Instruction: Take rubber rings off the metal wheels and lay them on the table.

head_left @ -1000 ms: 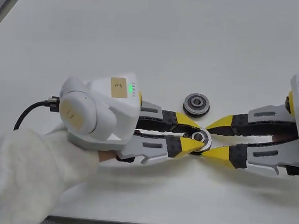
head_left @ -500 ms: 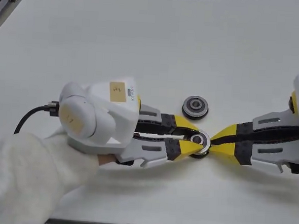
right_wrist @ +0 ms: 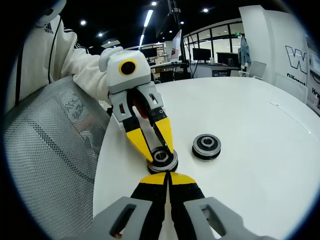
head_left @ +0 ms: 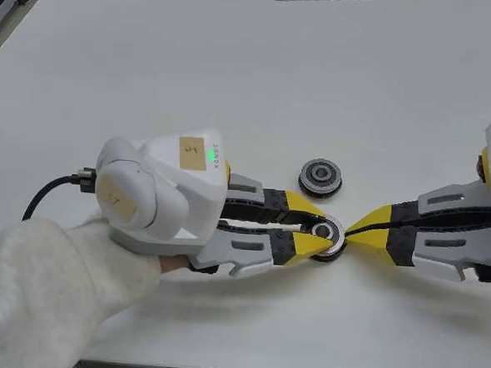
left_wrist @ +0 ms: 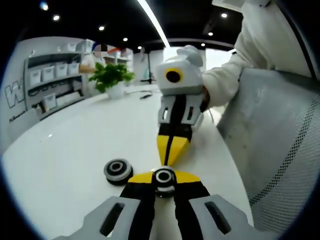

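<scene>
Wheel [head_left: 327, 232] between left tongs [head_left: 318, 232]

The right gripper [right_wrist: 170, 176] has its jaws pressed together, yellow tips meeting at the near edge of a metal wheel [right_wrist: 163, 159] just ahead of them. Whether they pinch its rubber ring cannot be told. From beyond the tips the left gripper [right_wrist: 161, 154] reaches in, its two jaws clamped on either side of that wheel. A second wheel [right_wrist: 206, 146] lies flat on the white table [right_wrist: 250, 115], to the right of the tips and apart from them.
</scene>
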Tool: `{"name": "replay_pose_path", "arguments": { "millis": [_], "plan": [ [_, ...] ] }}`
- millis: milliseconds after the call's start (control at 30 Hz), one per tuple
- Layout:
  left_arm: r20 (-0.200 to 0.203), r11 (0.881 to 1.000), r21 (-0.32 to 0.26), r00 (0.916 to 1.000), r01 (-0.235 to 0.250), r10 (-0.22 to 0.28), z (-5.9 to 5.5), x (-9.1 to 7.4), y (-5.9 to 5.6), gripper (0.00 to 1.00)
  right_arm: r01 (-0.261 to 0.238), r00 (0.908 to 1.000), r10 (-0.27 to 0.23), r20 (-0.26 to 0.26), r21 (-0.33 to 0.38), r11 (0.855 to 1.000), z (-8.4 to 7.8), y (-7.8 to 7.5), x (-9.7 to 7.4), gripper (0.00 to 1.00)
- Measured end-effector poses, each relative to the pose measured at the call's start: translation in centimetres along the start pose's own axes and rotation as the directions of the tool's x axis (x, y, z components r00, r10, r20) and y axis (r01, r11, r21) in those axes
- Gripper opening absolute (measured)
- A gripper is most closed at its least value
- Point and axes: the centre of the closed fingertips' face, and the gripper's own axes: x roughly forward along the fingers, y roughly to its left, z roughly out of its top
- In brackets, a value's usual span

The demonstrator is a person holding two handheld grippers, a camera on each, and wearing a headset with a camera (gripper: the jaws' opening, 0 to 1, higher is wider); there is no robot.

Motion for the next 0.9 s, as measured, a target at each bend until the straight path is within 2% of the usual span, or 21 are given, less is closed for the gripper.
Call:
{"name": "replay_pose_path", "arguments": {
  "millis": [100, 167, 233, 333, 433, 533, 667, 733, 767, 800, 900],
  "plan": [
    [-0.001, 1.000, 0.002, 1.0000, 0.000, 0.000, 0.0, 0.0, 0.0, 0.14, 0.003, 1.0000, -0.003, -0.006, 0.003, 1.000, 0.0, 0.0, 0.0, 0.00],
    [-0.001, 1.000, 0.003, 1.0000, 0.000, 0.000, 0.0, 0.0, 0.0, 0.14, 0.003, 1.0000, -0.003, -0.002, 0.039, 0.999, 0.0, -0.1, -0.1, 0.00],
    [-0.002, 1.000, 0.003, 1.0000, 0.001, -0.001, 0.0, 0.0, 0.0, 0.14, -0.001, 1.0000, 0.000, 0.008, 0.103, 0.995, 0.0, -0.1, -0.1, 0.00],
    [-0.004, 1.000, 0.005, 1.0000, 0.000, 0.000, 0.0, 0.0, 0.0, 0.14, -0.013, 0.9995, 0.007, 0.031, 0.194, 0.981, 0.0, -0.1, -0.2, 0.00],
    [-0.005, 1.000, 0.007, 1.0000, 0.001, -0.001, 0.0, 0.0, 0.0, 0.14, -0.028, 0.9984, 0.013, 0.055, 0.292, 0.956, 0.0, -0.2, -0.3, 0.00],
    [-0.005, 1.000, 0.008, 1.0000, 0.001, 0.000, 0.0, 0.0, 0.0, 0.14, -0.038, 0.9974, 0.015, 0.070, 0.342, 0.939, 0.0, -0.3, -0.4, 0.00],
    [-0.005, 1.000, 0.010, 1.0000, 0.001, -0.001, 0.0, 0.0, 0.0, 0.14, -0.045, 0.9964, 0.015, 0.084, 0.376, 0.925, 0.1, -0.4, -0.6, 0.00],
    [-0.004, 1.000, 0.009, 1.0000, 0.001, -0.001, 0.0, 0.0, 0.0, 0.14, -0.076, 0.9891, 0.013, 0.147, 0.436, 0.897, 1.0, -0.4, -0.8, 0.00],
    [-0.004, 1.000, 0.010, 1.0000, 0.001, -0.001, 0.0, 0.0, 0.0, 0.14, -0.078, 0.9912, 0.020, 0.131, 0.461, 0.884, 0.7, -0.4, -0.8, 0.00],
    [-0.004, 1.000, 0.010, 1.0000, 0.001, -0.001, 0.0, 0.0, 0.0, 0.14, -0.072, 0.9916, 0.016, 0.128, 0.445, 0.892, 0.6, -0.6, -0.8, 0.00],
    [-0.004, 1.000, 0.011, 1.0000, 0.001, -0.001, 0.0, 0.0, 0.0, 0.14, -0.079, 0.9905, 0.018, 0.136, 0.454, 0.887, 0.7, -0.4, -0.8, 0.00]
  ]
}}
